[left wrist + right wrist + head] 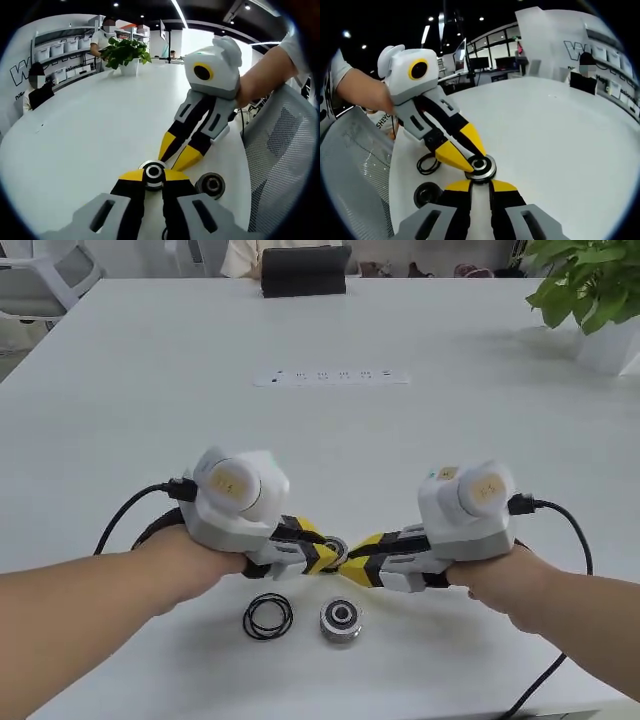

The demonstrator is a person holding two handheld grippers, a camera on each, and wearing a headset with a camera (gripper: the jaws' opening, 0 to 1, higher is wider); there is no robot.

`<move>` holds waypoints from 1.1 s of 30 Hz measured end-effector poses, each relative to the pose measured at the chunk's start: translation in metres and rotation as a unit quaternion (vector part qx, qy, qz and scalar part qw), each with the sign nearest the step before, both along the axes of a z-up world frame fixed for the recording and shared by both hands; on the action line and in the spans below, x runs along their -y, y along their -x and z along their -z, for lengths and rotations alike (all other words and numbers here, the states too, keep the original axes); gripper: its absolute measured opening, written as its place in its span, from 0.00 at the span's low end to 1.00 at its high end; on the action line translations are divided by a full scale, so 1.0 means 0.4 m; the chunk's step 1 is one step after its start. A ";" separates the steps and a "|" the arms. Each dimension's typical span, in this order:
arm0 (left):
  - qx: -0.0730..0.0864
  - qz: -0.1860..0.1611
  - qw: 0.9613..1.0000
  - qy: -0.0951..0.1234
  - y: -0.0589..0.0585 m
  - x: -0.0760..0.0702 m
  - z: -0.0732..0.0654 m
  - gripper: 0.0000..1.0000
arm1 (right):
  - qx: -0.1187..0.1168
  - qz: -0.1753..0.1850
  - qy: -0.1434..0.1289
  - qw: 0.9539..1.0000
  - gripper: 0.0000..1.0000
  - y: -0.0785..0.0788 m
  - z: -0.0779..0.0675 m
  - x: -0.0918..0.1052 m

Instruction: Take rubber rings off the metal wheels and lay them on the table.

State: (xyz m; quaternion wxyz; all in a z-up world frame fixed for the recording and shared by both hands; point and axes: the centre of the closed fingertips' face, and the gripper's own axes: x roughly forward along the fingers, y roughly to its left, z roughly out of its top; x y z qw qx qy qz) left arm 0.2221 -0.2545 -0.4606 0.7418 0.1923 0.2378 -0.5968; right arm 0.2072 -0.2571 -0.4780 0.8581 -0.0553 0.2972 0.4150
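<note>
A metal wheel (pixel 334 548) with a dark rubber ring on its rim is held just above the white table between both grippers. My left gripper (pixel 322 556) comes in from the left and is shut on the wheel (pixel 153 172), one yellow tip on each side. From the right, my right gripper (pixel 354 562) has its tips pinched at the wheel's edge (pixel 481 167), on the rubber ring. Two loose black rubber rings (pixel 268 617) lie on the table in front, beside a bare metal wheel (pixel 341 620).
A white power strip (pixel 330 377) lies mid-table. At the far right corner stands a potted plant (pixel 590 285). A dark object (pixel 304 272) sits at the far edge. Black cables (pixel 125 515) trail from both grippers, and a mesh chair (pixel 280 150) is behind.
</note>
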 end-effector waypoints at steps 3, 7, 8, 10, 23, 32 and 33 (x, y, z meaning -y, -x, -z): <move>-0.002 0.001 1.000 0.002 0.000 0.000 0.000 0.07 | 0.000 0.003 -0.002 1.000 0.09 0.000 0.000 0.000; -0.003 0.001 1.000 0.001 0.000 -0.001 0.000 0.07 | 0.001 0.003 -0.004 1.000 0.08 0.001 -0.001 0.000; -0.002 0.000 1.000 0.002 0.000 -0.001 0.000 0.07 | 0.000 0.004 -0.006 1.000 0.08 0.001 -0.001 0.000; -0.001 -0.002 1.000 0.002 0.000 -0.001 0.001 0.07 | 0.000 0.004 -0.007 1.000 0.07 0.002 -0.001 0.000; -0.001 -0.008 1.000 0.000 -0.004 0.000 0.002 0.07 | -0.014 0.016 -0.020 1.000 0.03 0.005 0.001 0.004; 0.001 -0.010 1.000 -0.002 -0.003 0.001 0.003 0.07 | -0.018 0.029 -0.017 0.999 0.00 0.000 0.005 0.013; 0.001 -0.011 1.000 -0.002 -0.003 0.001 0.003 0.07 | -0.019 0.031 -0.019 0.999 0.00 -0.001 0.006 0.012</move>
